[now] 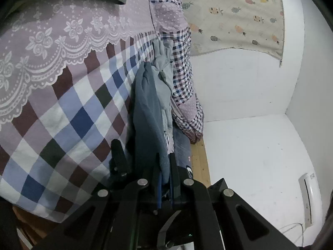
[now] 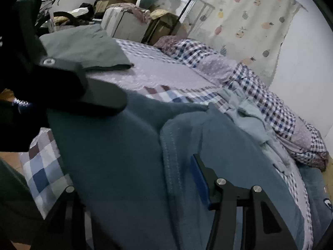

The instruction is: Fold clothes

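Teal knit fabric, the garment, is hanging off your left tool, whose jaws are clamped together on its edge above the bed. You are lifting it, so be keeping the edge taut and level. Your right tool is sitting at the stitched hem; one finger is hidden under cloth, so I cannot tell whether it is gripping. The garment is draping in soft bunched folds over the checked quilt, beside a paler grey piece.

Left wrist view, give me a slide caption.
Left tool pinching a blue-grey garment edge above the checked bedspread.
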`<state>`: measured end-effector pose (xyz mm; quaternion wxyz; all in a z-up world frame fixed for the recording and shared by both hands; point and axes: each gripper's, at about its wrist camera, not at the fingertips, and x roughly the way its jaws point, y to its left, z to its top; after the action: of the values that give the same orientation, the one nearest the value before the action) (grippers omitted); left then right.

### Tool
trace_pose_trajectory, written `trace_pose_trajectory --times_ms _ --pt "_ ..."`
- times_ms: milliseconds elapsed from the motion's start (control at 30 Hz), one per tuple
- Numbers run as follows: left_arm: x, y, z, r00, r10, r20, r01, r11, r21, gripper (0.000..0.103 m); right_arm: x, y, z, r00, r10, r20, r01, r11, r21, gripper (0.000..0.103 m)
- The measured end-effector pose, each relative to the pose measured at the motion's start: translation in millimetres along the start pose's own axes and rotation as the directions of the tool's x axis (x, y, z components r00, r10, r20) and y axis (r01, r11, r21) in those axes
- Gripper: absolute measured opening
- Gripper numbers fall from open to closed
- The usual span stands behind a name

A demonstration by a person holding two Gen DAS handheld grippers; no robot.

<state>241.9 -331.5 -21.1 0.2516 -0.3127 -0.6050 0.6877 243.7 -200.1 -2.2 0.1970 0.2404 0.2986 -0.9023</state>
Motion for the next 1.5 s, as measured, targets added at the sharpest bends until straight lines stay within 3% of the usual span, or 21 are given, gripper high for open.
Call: trace_pose_trajectory --times_ms 133,367,500,600,633,667,700,900,1033,1267,1500 --pt "-1 1 0 1.000 0.004 -0.003 -0.004 1.000 -0.001 0.004 1 4 1 1.000 -0.007 0.006 0.007 0.999 -0.034 0.044" --pt "-1 -2 1 1.000 0.020 -0.005 -0.020 1.000 0.020 0.004 8 -8 8 1.000 0.022 -0.013 -0.022 1.000 -0.001 0.007" --pt "-1 -6 10 0.999 0.041 0.006 -0.041 0.999 0.035 0.007 4 -18 10 0.998 0.062 -0.006 -0.061 0.998 0.029 0.004" --pt "2 -6 25 0.998 0.058 0.014 -0.059 0.998 0.032 0.037 -1 -29 14 0.997 0.083 0.002 -0.083 0.994 0.066 0.004" --pt "4 -6 31 0.998 0.061 0.014 -0.062 0.998 0.033 0.053 -2 -32 15 0.996 0.089 0.003 -0.089 0.993 0.074 0.004" --pt "7 -7 38 0.998 0.065 0.013 -0.065 0.997 0.035 0.063 -4 -35 16 0.995 0.095 0.004 -0.095 0.992 0.083 0.004" --pt "12 -9 46 0.997 0.077 0.006 -0.077 0.996 0.049 0.065 -5 -37 17 0.995 0.100 0.005 -0.100 0.991 0.092 0.004" --pt "60 -17 94 0.982 0.168 -0.085 -0.156 0.979 0.132 0.069 -12 -52 20 0.994 0.106 0.020 -0.108 0.987 0.122 0.004" --pt "105 -19 127 0.957 0.227 -0.183 -0.192 0.963 0.188 0.069 -17 -61 20 0.992 0.120 0.033 -0.123 0.982 0.146 0.004" --pt "173 -25 159 0.905 0.301 -0.299 -0.219 0.935 0.280 0.069 -24 -73 21 0.992 0.120 0.044 -0.126 0.978 0.164 0.004" --pt "224 -26 188 0.883 0.304 -0.357 -0.199 0.932 0.302 0.069 -32 -87 27 0.989 0.132 0.060 -0.142 0.970 0.198 0.004"
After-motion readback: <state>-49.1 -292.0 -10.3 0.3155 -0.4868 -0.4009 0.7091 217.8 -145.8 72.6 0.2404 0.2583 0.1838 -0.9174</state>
